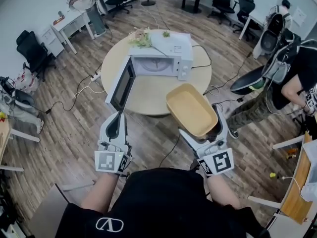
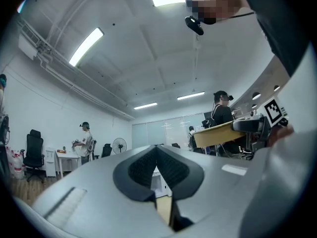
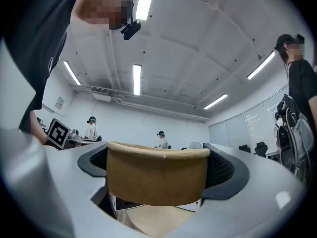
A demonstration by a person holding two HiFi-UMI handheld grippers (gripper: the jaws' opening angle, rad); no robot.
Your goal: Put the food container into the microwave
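Note:
A white microwave (image 1: 176, 53) stands on the round wooden table (image 1: 148, 95). Its door (image 1: 122, 85) is swung wide open to the left, and the cavity (image 1: 154, 65) with its turntable shows. The tan food container (image 1: 190, 109) is off the table, tilted, in front of the table's near right edge. My right gripper (image 1: 202, 132) is shut on its near end; in the right gripper view the container's wall (image 3: 157, 177) fills the gap between the dark pads (image 3: 225, 170). My left gripper (image 1: 118, 117) is shut and empty just below the door's near corner, its pads (image 2: 141, 167) pressed together.
Flowers (image 1: 141, 37) lie on the table behind the microwave. Power cables (image 1: 79, 90) trail over the wooden floor at the left. A person (image 1: 292, 78) with a backpack stands at the right. Office chairs (image 1: 30, 51) and desks (image 1: 67, 21) ring the room.

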